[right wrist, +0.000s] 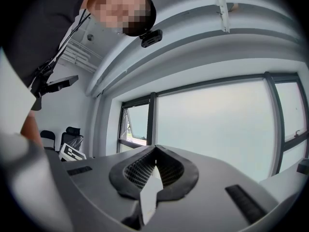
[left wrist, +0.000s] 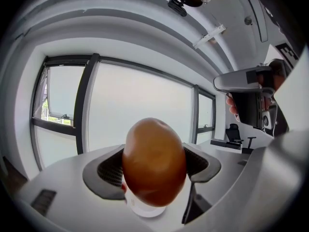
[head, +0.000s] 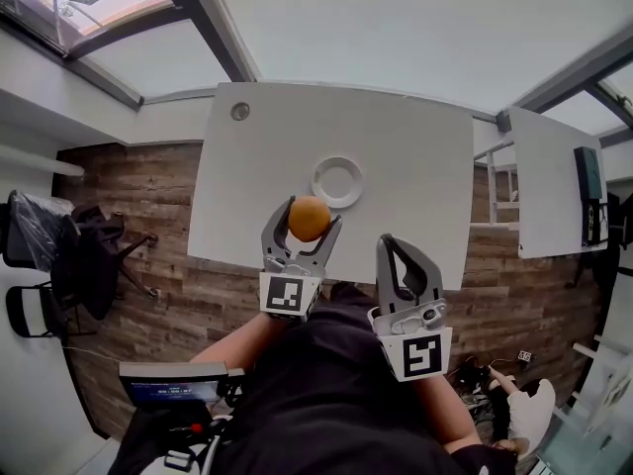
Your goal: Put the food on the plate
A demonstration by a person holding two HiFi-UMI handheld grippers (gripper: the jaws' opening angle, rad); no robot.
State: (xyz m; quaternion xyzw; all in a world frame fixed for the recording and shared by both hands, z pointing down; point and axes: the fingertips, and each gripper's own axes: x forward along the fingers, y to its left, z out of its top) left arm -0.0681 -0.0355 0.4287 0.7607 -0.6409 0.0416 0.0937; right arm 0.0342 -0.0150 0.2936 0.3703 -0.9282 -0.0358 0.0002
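Note:
A round orange-brown piece of food sits between the jaws of my left gripper, which is shut on it. It hangs over the near part of the white table, just short of the empty white plate. In the left gripper view the food fills the gap between the dark pads, and the plate's rim shows just beneath it. My right gripper is held near the table's front edge, to the right of the food. Its jaws meet at the tips with nothing in them.
A round grommet sits at the table's far left corner. A second white table stands to the right with a dark device on it. Black chairs stand on the wood floor at the left. A screen is near my left arm.

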